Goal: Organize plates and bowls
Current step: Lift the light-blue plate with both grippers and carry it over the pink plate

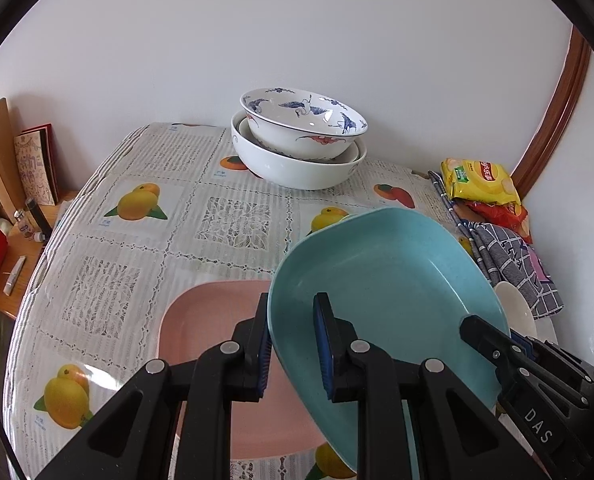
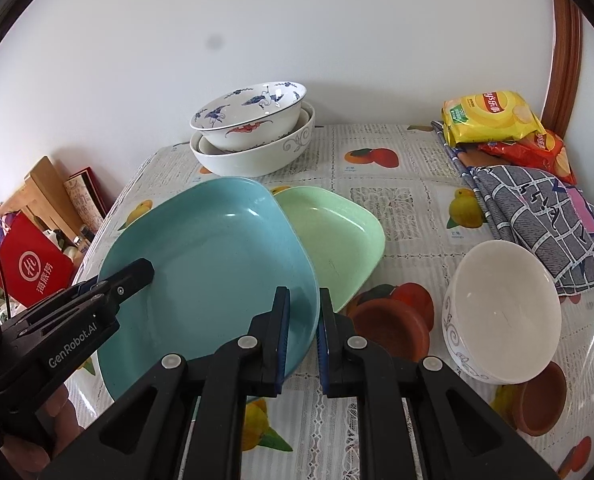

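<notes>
Both claws are clamped on the same blue plate (image 1: 385, 280), one per side: the left claw (image 1: 293, 348) pinches the near-left rim, the right claw (image 2: 301, 334) pinches the opposite rim. The plate hangs tilted between them, off the table (image 1: 109, 264).

It looks like light, stiff plastic, smooth enough to slip, so I'd say the rim grip is right since the lip gives the pads something to bite.

Under the left claw sits a pink plate (image 1: 209, 320). Just past the right claw lies a green plate (image 2: 337, 236), partly tucked behind the blue one, and off to its right a small white bowl (image 2: 501, 312) tips on its side, empty. Far ahead, a crane-painted bowl (image 1: 303, 120) nests in a bigger white bowl (image 1: 297, 164); those look ceramic, so heavier and chippable.
</notes>
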`<state>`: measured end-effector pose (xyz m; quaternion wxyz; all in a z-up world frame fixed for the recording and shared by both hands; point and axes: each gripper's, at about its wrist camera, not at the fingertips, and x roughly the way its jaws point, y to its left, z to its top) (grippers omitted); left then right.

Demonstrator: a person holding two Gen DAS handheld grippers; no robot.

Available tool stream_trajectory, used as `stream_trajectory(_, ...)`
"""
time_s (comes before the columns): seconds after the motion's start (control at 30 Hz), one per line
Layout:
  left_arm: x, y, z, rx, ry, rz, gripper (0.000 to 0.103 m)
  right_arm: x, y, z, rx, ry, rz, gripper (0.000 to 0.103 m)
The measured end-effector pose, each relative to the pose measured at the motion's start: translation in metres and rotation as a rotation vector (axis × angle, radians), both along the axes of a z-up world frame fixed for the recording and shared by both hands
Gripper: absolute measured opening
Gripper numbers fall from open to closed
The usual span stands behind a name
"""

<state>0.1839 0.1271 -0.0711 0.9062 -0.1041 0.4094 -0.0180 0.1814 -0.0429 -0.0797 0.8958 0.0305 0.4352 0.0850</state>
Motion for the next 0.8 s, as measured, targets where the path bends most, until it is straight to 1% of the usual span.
stream_trajectory(0.23, -0.021, -0.002, 0.005, 0.013, -0.013, -0.008, 0.019, -0.022, -0.001, 0.005, 0.007, -0.013, -0.015, 0.012)
stream_trajectory(0.43, -0.037, 0.001, 0.008, 0.008, -0.019, 0.001, 0.019, -0.038, 0.001, 0.006, 0.013, -0.017, -0.016, 0.012)
stream_trajectory(0.8, -0.060, 0.008, 0.002, 0.007, -0.014, 0.016, 0.019, -0.061, 0.008, 0.002, 0.010, -0.013, -0.003, 0.012)
